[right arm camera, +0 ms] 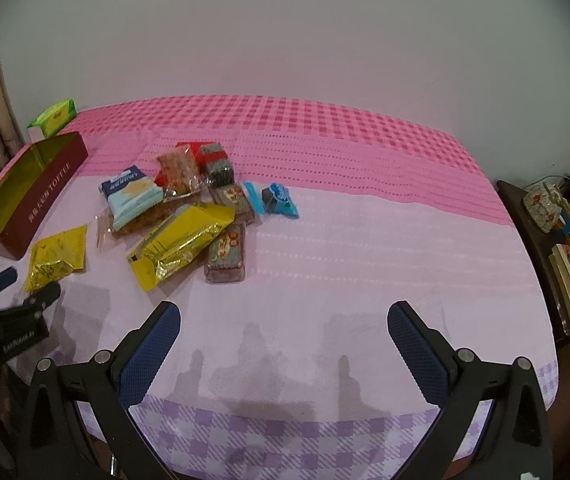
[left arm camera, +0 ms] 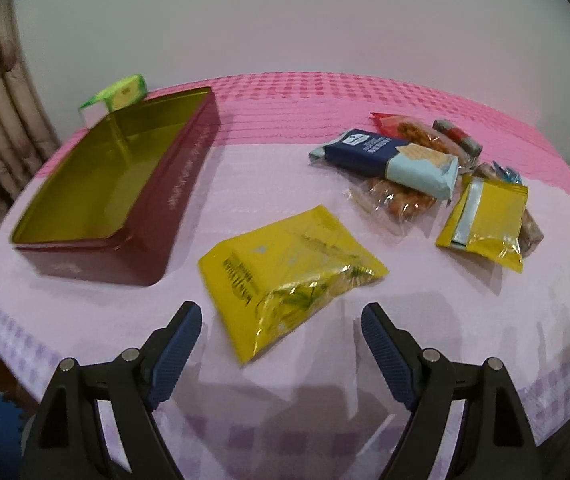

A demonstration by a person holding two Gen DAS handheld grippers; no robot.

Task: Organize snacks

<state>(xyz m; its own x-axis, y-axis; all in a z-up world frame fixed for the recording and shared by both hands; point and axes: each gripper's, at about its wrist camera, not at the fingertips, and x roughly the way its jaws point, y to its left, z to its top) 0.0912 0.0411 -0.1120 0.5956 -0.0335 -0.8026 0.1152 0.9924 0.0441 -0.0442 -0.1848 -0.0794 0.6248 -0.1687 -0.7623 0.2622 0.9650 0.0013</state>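
The left gripper (left arm camera: 281, 330) is held wide open, empty, just short of the yellow snack packet (left arm camera: 289, 276) at lower centre, probably so it can be moved into the toffee tin (left arm camera: 97, 188) at upper left, while the right gripper (right arm camera: 283, 330) is also spread, nothing grasped.

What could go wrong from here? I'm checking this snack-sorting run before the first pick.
The left gripper is open over the flat yellow packet; it lies flat on the tablecloth, so the fingers may pinch cloth or slip off the foil.

The pile is overlapped: the blue cracker pack rests on a clear-wrapped snack, so pulling one may drag others.

The red tin sits near the table edge and could be nudged.
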